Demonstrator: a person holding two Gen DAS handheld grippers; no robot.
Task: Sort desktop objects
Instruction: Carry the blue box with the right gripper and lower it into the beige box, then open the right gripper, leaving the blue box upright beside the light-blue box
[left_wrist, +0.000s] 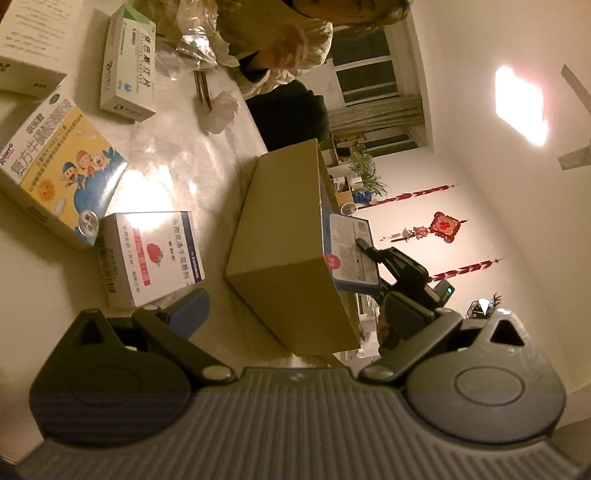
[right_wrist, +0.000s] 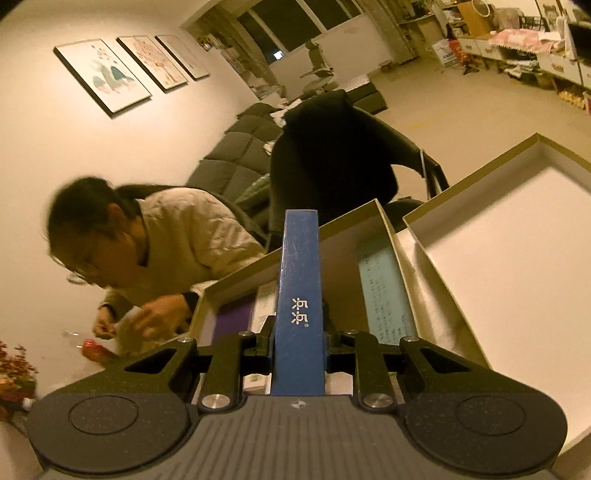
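Now, left wrist view
- left gripper (left_wrist: 295, 314): my jaws stand as wide as they go, with nothing between them; the cardboard box sits ahead in the gap but no pad touches it.
- cardboard box (left_wrist: 284, 236): straight ahead of my left fingers, its long side running away from me across the table (left_wrist: 177, 155).
- right gripper (left_wrist: 373, 254): seen over the far side of the box, nipped on the blue-edged carton (left_wrist: 351, 251), which pokes above the box rim.
- strawberry carton (left_wrist: 151, 258): lying flat just beside my left finger (left_wrist: 188, 310), long axis across my view; by my judgement the nearest loose thing to this hand.
- cartoon carton (left_wrist: 59, 177) and green-white carton (left_wrist: 127, 62): farther off on that same side, well apart from the box.

Right wrist view
- right gripper (right_wrist: 298, 354): jaws drawn narrow, gripping the blue-edged carton (right_wrist: 299, 295) by its flat faces.
- carton's axis: it stands on edge, long axis running straight out along my fingers.
- cardboard box (right_wrist: 388, 221): open, directly below and ahead; the carton hangs over the gap between a pale blue carton (right_wrist: 384, 295) standing against the wall and a purple one (right_wrist: 232, 321).
- lid (right_wrist: 517, 258): open tray just beside the box, bare inside.
- what the drop turns on: I judge the carton's edge must stay parallel to the pale blue carton to slip into that gap.
- person (right_wrist: 166, 251): beyond the box's far rim, hands busy on the table, apart from my gripper.
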